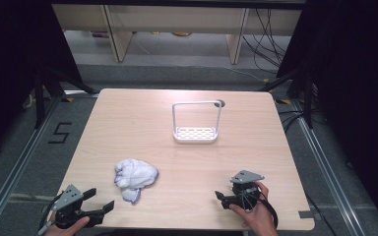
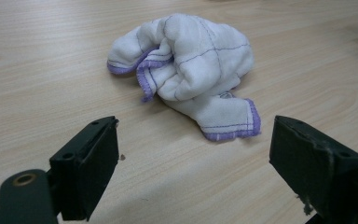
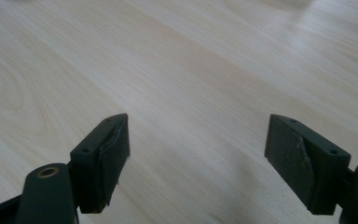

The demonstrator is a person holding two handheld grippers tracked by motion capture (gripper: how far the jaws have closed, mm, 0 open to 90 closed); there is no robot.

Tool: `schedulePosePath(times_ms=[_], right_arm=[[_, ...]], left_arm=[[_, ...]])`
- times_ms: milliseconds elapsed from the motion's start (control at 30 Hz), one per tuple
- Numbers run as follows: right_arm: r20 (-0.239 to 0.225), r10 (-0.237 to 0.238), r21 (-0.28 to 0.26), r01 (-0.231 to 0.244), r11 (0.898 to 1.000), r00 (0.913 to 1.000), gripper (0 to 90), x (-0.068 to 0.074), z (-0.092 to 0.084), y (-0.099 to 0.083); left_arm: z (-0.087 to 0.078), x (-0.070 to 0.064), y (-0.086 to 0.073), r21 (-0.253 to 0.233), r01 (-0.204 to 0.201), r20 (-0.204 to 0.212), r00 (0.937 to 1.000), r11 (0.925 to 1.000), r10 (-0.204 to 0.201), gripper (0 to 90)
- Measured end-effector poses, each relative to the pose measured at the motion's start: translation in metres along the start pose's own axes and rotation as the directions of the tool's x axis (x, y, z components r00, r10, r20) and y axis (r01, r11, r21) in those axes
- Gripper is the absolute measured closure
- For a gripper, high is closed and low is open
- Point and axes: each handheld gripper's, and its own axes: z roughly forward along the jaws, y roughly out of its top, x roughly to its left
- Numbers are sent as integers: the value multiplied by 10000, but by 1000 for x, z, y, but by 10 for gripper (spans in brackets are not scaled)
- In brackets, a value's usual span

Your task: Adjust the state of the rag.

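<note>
The left claw (image 1: 100, 199) sits at the near left corner of the table (image 1: 128, 113), its jaws spread wide with nothing between them; in the left gripper view (image 2: 193, 158) the cloth (image 2: 191, 70) lies on the bare wood just ahead of the open jaws, apart from both pads and a little toward the right one; the right claw (image 1: 220, 196) rests near the near edge toward the right corner, held in a hand (image 1: 256, 211), jaws likewise wide and empty, bare wood between them in the right gripper view (image 3: 196, 154); the cloth (image 1: 135, 177), one crumpled white rag with a purple hem, lies between the two claws, much nearer the left one; one white wire rack (image 1: 196, 123) stands upright toward the far edge, well apart from cloth and claws; two claws, one cloth, one rack
</note>
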Motion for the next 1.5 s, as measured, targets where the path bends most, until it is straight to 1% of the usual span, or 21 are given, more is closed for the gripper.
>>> schedulePosePath(times_ms=[67,200,233,267,333,433,533,633,667,700,800,900,967,1033,1067,1133,1300,1333,1367,1400,1500], right_arm=[[-31,177,86,-177,9998,9998,234,1,0,0],[-6,59,37,-59,10000,10000,234,0,0,0],[26,46,28,-46,10000,10000,237,0,0,-1],[48,286,-11,-286,9996,9996,245,1,-2,0],[83,124,-60,-124,9999,9999,245,-1,-2,1],[80,228,-38,-228,9997,9997,247,-1,-3,1],[77,62,-119,-61,9999,10000,258,-2,-2,0],[35,173,-66,-172,9998,9998,260,-1,-3,1],[-37,294,-33,-294,9996,9996,260,0,-2,0],[23,174,-54,-174,9998,9998,260,-1,-2,0],[4,207,-51,-207,9998,9998,260,-1,-2,0],[-14,83,-86,-83,9999,10000,259,-1,-1,0],[-58,164,-27,-164,9999,9998,259,0,-1,0],[-105,192,12,-192,9998,9998,258,-1,-1,0],[-144,25,-5,-26,10000,9999,254,-2,0,0],[-169,-116,-31,116,9999,9998,253,-3,1,-1],[-237,54,4,-54,10000,9997,253,-2,0,0],[-220,177,58,-176,9998,9996,253,-1,-1,0],[-209,-36,-78,34,10000,9998,253,-1,0,-1],[-251,57,4,-57,10000,9997,253,-1,-1,0],[-289,85,47,-84,10000,9995,253,0,0,0]], left_arm=[[0,0,0,-34,29,-2,10000,10000,-29,151],[0,-1,1,-1,62,-128,9999,10000,-62,155],[1,0,0,-104,77,7,10000,9999,-77,157],[0,0,1,-63,-5,70,10000,10000,6,161],[0,-1,1,-123,25,-4,10000,9999,-25,164],[0,0,2,-184,51,42,10000,9998,-51,175],[0,0,2,-150,467,179,9988,9988,-464,184],[2,-1,4,-297,466,358,9983,9985,-455,194],[3,-3,7,-344,337,187,9993,9988,-330,203],[3,-3,7,-344,337,187,9993,9988,-330,208],[14,-8,14,-608,-63,277,9996,9981,80,251],[20,-10,17,-443,-243,395,9989,9987,260,276],[23,-11,22,-626,-47,513,9987,9980,80,300],[26,-12,27,-546,-341,350,9987,9979,361,316],[28,-12,30,-515,-445,348,9983,9977,464,323],[34,-12,33,-357,-560,338,9978,9978,572,335],[53,-11,35,149,-722,69,9974,9973,721,365],[55,-11,35,241,-784,29,9969,9966,784,383],[58,-10,36,235,-854,-14,9963,9961,855,404],[61,-10,36,246,-911,-89,9958,9955,914,426],[68,-8,37,345,-1388,60,9903,9897,1387,570]])
